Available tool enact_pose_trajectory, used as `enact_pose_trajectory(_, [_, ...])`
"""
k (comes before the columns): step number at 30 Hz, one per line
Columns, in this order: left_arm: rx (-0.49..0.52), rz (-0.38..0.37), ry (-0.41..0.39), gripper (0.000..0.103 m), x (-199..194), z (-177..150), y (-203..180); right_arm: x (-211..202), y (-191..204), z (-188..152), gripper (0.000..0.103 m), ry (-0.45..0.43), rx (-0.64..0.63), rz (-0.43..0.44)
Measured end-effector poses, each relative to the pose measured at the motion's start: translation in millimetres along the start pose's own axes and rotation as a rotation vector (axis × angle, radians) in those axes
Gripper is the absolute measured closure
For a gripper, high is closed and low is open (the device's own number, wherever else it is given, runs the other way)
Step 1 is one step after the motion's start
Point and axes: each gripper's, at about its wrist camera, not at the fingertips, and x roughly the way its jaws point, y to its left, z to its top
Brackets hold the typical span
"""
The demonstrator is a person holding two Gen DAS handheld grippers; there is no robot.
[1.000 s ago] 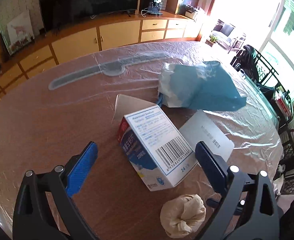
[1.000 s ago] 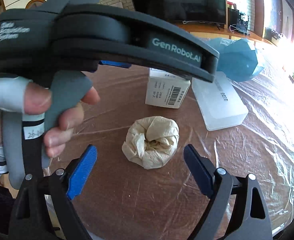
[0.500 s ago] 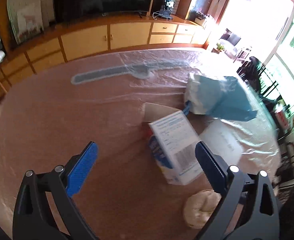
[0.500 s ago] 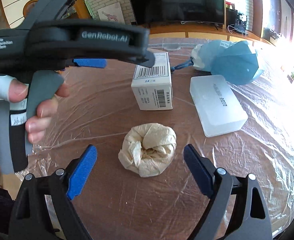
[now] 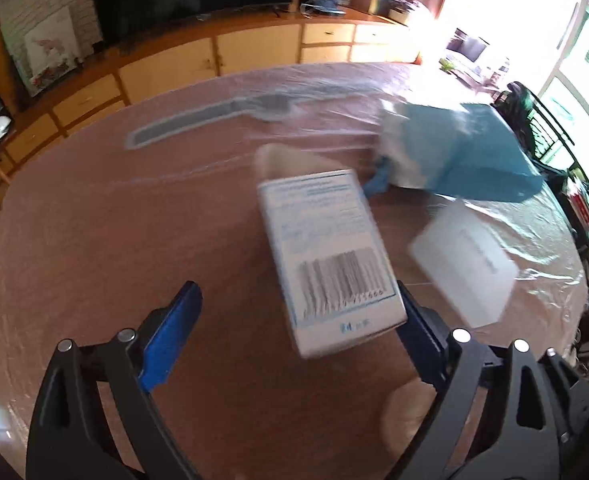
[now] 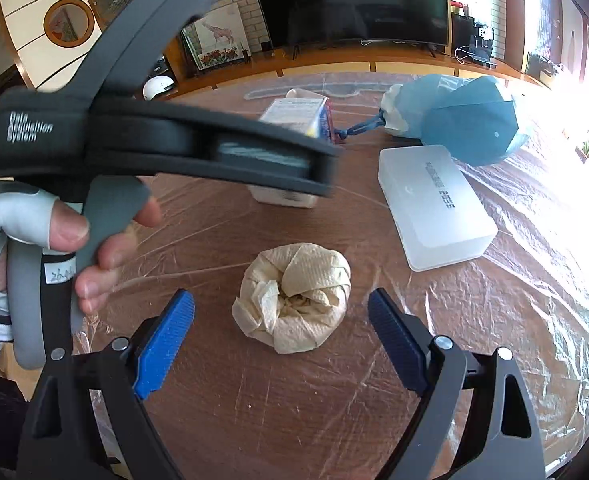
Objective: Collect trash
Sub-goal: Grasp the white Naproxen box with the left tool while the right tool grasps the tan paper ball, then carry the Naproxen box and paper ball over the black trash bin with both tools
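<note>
Since a second ago: carton (image 5: 326, 264) sits nearer my left gripper (image 5: 298, 328) and farther toward its right jaw; left jaws have just been closing a little, carton's near end between them. Paper wad (image 6: 294, 296) keeps its place between my right jaws.

1. Left gripper: jaws spread. Right blue pad (image 5: 418, 340) is at the carton's near corner; view blurred, contact cannot be told. Left pad stands well clear of it.
2. Right gripper (image 6: 280, 344): jaws spread, nothing pinched. Both pads are apart from the wad.
3. Carton: white, barcode up, lying on the table (image 5: 94, 240); at 12 o'clock from the wad in the right view, partly hidden behind my left gripper's body.
4. Paper wad: beige, crumpled, on the table. In the left view only a part shows at 5 o'clock from the carton, behind the right jaw.
5. Plastic case (image 6: 434, 204): translucent white, flat, at 2 o'clock from the wad.
6. Blue bag (image 6: 462, 124): at 12 o'clock from the case, drawstring toward the carton.
7. Table: brown, under clear plastic sheet.
8. My left hand (image 6: 74, 236): wrapped round the gripper handle.
</note>
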Motion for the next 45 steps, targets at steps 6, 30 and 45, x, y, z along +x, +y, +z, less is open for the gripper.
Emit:
enact_pose_trajectory(6, [-0.027, -0.068, -0.036, 0.009, -3.8, -0.6, 14.6, 6.9, 3.9, 7.1, 0.023, 0.008, -0.015, -0.001])
enact_pose_trajectory(30, [0.006, -0.031, -0.067, 0.055, -20.4, -18.6, 2.4, -9.2, -24.8, 8.0, 0.053, 0.009, 0.063, 0.055])
enact_pose_trajectory(45, [-0.033, -0.049, -0.095, 0.055, -58.0, -76.1, -3.6, -29.1, -54.5, 8.9, 0.053, -0.007, 0.132, 0.067])
